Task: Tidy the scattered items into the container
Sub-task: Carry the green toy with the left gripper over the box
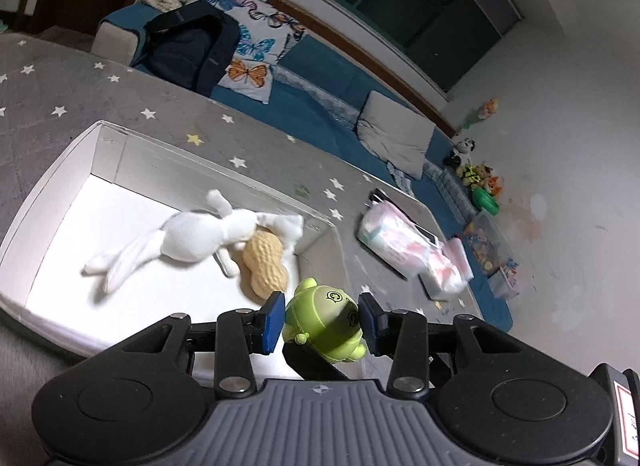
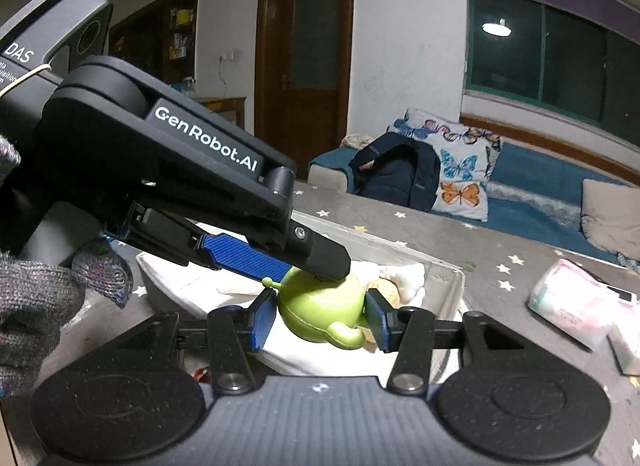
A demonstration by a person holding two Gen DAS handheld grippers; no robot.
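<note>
We take the white box (image 1: 108, 153) as our landmark. Its left half is bare white floor, open from above. Toward its right end we find the white plush rabbit (image 1: 192, 238) lying across the peanut toy (image 1: 266, 266), filling that part up to the far right corner. Just above the near right corner, the left gripper (image 1: 322, 320) and the right gripper (image 2: 320, 316) both clamp the green toy (image 1: 324, 322), and the left one crosses over the right one's fingers, so we see that spot crowded. Right of the box, the tissue packs (image 1: 400, 242) sit on the starred mat (image 1: 48, 97), with bare mat between them and the box wall.
</note>
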